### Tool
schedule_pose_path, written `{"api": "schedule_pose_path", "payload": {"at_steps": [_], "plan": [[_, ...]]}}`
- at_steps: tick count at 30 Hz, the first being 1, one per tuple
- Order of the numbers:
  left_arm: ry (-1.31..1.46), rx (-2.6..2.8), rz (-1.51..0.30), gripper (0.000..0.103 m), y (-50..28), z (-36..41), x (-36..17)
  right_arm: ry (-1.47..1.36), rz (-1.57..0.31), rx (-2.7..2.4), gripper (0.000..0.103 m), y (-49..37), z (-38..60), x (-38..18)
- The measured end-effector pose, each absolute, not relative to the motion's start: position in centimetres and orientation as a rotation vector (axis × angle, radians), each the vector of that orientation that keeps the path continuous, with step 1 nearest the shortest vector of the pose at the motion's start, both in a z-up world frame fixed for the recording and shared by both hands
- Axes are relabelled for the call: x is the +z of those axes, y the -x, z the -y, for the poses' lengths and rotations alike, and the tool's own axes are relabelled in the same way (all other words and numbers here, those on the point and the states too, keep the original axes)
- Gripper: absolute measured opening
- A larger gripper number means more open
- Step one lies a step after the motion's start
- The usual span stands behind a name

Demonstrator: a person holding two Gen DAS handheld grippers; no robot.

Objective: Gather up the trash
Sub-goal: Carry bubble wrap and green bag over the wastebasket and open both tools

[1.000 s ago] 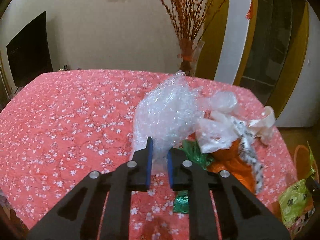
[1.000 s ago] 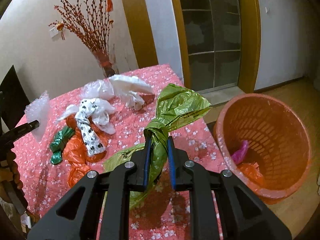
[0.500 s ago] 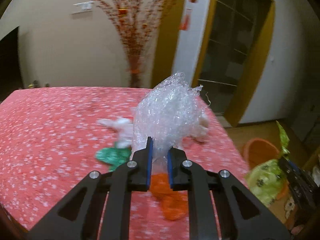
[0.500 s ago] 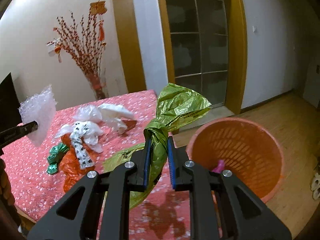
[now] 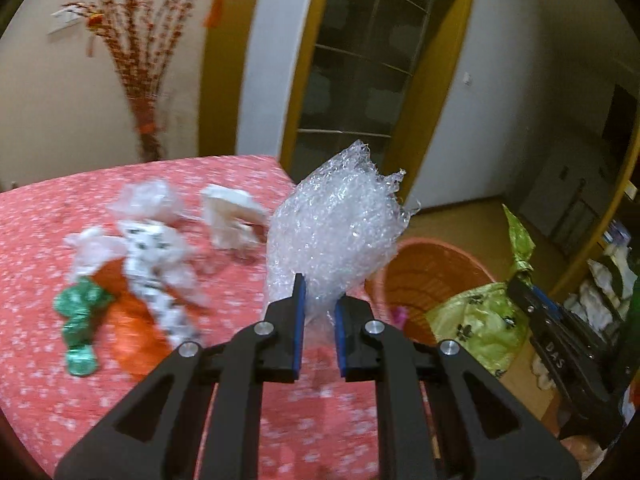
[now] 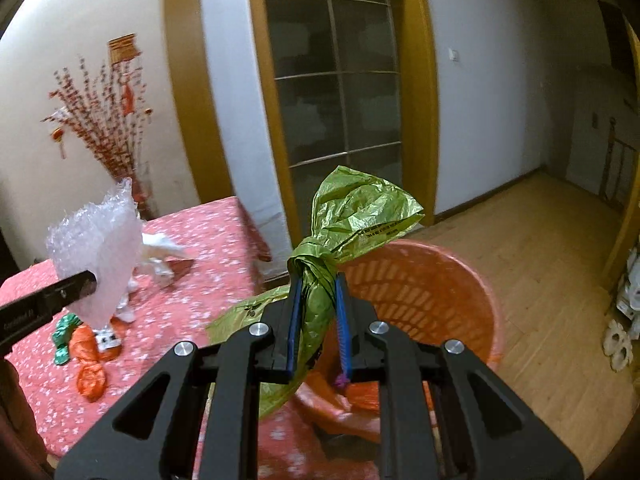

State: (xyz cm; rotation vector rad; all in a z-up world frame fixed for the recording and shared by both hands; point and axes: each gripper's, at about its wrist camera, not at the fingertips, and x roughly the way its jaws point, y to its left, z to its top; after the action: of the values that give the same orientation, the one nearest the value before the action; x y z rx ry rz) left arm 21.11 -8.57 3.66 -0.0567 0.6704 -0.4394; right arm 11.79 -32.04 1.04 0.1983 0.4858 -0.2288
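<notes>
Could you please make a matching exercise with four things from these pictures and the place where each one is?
Things:
1. bubble wrap
2. green plastic bag
3. orange basket
4. green foil wrapper

Places:
A. lying on the red tablecloth
B. standing on the floor beside the table
C. held in the left hand-held gripper
D. held in the right hand-held gripper

Pairs: 1-C, 2-D, 3-B, 4-A

A table with a red flowery cloth (image 5: pixel 48 216) holds a small pile of trash: a green bag (image 5: pixel 80 312), an orange bag (image 5: pixel 132 340), a white spotted bag (image 5: pixel 156 252) and a white bag (image 5: pixel 230 216). The orange basket (image 6: pixel 448 280) stands on the wooden floor (image 6: pixel 540 240), just beside the table.
</notes>
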Motion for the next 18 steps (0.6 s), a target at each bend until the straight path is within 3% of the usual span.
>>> {"api": "schedule_pose_path", "payload": {"at_steps": [18], "plan": [[0.020,-0.606,-0.779,0.014,-23.4,18.0,-0.2,-0.248,-0.526,-0.323,0.016,-12.3,37.2,-1.2]]}}
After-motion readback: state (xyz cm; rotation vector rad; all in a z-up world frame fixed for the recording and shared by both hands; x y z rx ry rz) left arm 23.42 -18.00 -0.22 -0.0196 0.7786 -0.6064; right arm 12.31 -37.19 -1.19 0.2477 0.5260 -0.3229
